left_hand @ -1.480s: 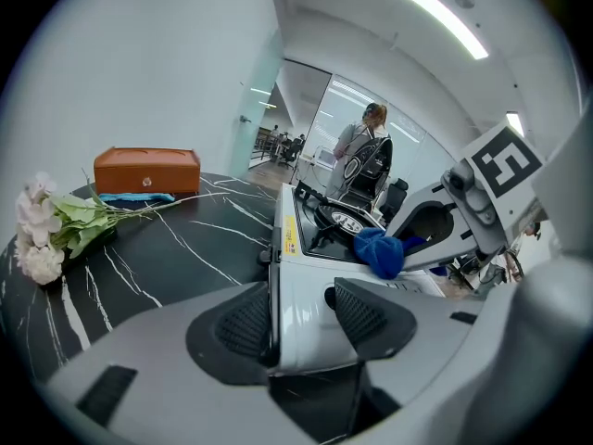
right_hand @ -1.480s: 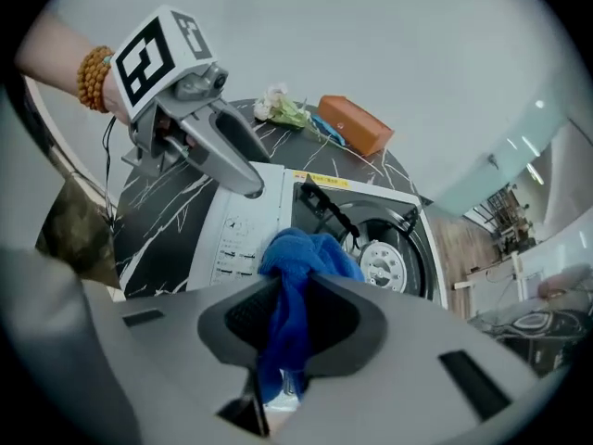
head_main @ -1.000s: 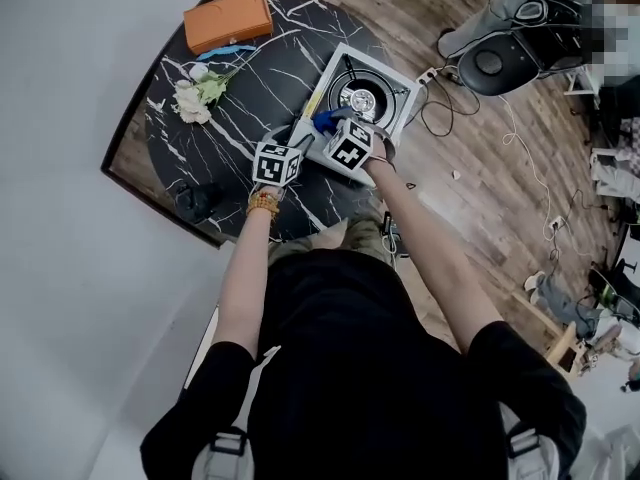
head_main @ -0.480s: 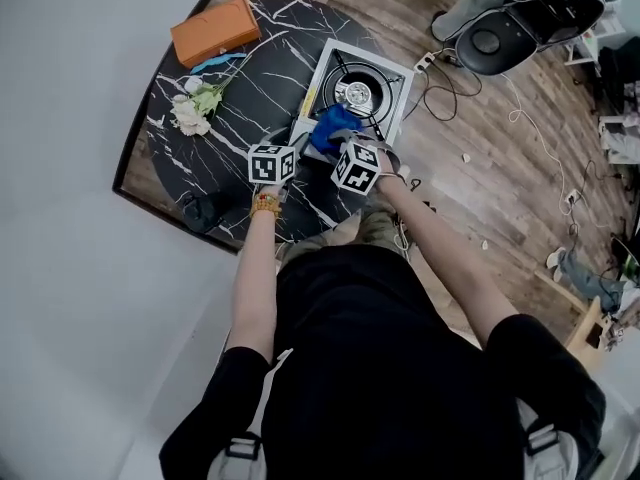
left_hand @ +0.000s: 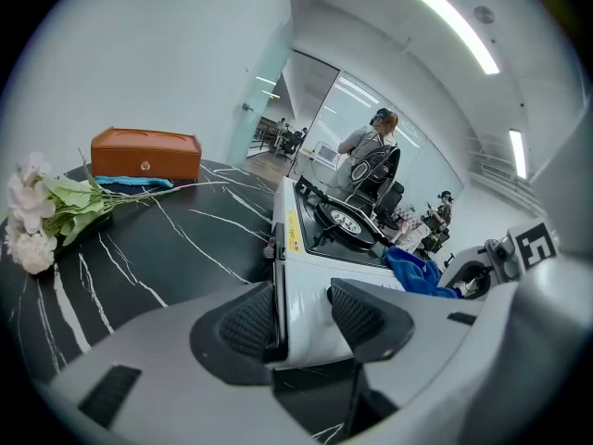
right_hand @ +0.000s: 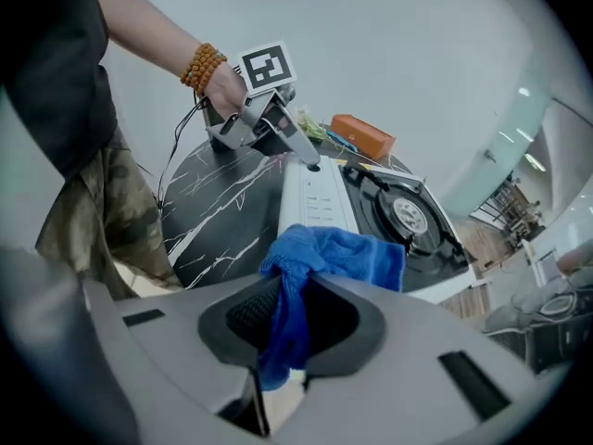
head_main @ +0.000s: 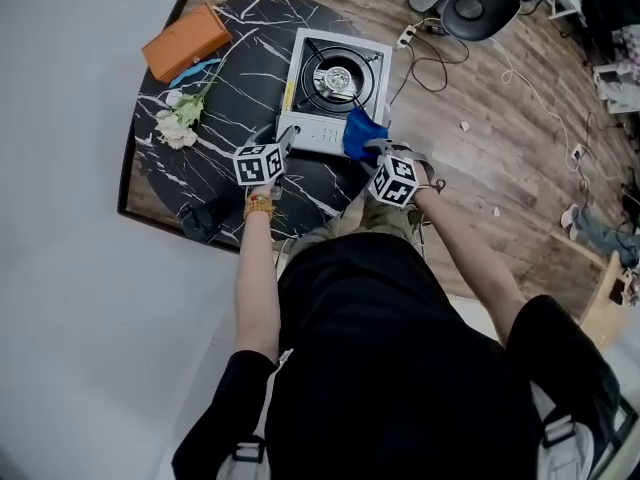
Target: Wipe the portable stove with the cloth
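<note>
The left tool [left_hand: 301,311] has just been closing its jaws, and its pads press on the near left corner of the stove [head_main: 332,93], which sits on the right side of the dark marbled tabletop [head_main: 235,78]. The right tool [right_hand: 292,311] pinches the blue cloth [right_hand: 338,248] between nearly closed jaws. The cloth is bunched over the stove's near right corner.

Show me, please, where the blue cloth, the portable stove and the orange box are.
blue cloth [head_main: 362,134]: head view, its bunched middle.
portable stove [head_main: 334,76]: head view, its round burner.
orange box [head_main: 186,41]: head view, its top face.
</note>
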`<act>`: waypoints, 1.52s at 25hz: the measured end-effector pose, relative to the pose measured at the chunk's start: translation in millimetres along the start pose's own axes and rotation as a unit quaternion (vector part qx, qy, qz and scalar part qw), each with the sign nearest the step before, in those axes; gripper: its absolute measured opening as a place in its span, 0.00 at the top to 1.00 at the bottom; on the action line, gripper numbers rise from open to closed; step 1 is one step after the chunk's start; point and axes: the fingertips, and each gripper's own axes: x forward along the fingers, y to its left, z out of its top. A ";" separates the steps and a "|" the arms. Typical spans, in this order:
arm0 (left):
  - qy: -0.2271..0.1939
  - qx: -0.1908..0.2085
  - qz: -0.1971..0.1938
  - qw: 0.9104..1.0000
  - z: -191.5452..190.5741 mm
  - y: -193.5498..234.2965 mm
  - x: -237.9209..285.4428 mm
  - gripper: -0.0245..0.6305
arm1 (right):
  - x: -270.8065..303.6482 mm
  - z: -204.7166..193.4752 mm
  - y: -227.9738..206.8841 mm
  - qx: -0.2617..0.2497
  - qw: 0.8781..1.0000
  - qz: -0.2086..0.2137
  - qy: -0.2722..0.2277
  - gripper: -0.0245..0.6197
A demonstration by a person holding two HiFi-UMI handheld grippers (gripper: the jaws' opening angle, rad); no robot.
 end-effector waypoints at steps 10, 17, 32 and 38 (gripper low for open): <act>-0.003 -0.012 -0.004 1.000 0.4 1.1 0.1 0.66 | 39.4 44.6 38.7 -0.097 0.995 0.014 0.012 0.87; 0.009 0.010 0.000 1.000 0.3 -5.0 -3.3 0.65 | 79.9 108.3 76.5 -0.104 0.992 0.063 -0.015 0.87; -0.112 0.087 -0.367 0.919 11.5 -168.5 -129.1 0.58 | -91.3 135.5 38.8 -0.134 0.943 0.014 -0.306 0.85; -0.078 0.058 -0.416 0.904 5.5 -192.3 -114.3 0.57 | -95.9 151.2 34.4 -0.150 0.942 -0.055 -0.295 0.85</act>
